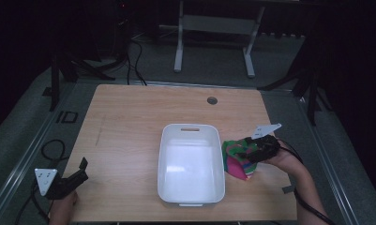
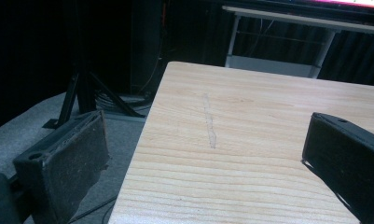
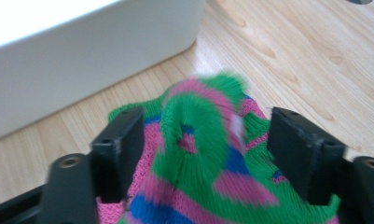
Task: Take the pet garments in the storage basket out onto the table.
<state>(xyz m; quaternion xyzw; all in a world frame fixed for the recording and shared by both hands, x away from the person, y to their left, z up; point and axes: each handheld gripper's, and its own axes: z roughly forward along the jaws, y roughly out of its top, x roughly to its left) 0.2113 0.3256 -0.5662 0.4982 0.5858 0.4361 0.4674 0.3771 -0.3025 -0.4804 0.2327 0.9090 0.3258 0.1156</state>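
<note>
Knitted cloth [image 3: 203,154] bunched between wide-open right gripper [image 3: 208,140] jaws, lower centre; close squarely on the fold. Left gripper [image 2: 203,154] open, empty, lower left

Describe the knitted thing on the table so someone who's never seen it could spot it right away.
Find the white bin in the middle of the wooden table. The knit lies just right of it, under the right tongs. It is the only soft, colourful thing there: green, pink and blue stripes.

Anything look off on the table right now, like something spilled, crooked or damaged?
Nothing serious. The white bin sits upright and empty. The striped knit cloth lies bunched on the table beside it, between the open right gripper. One oddity: a pale scuff streak on the wood ahead of the left gripper.
</note>
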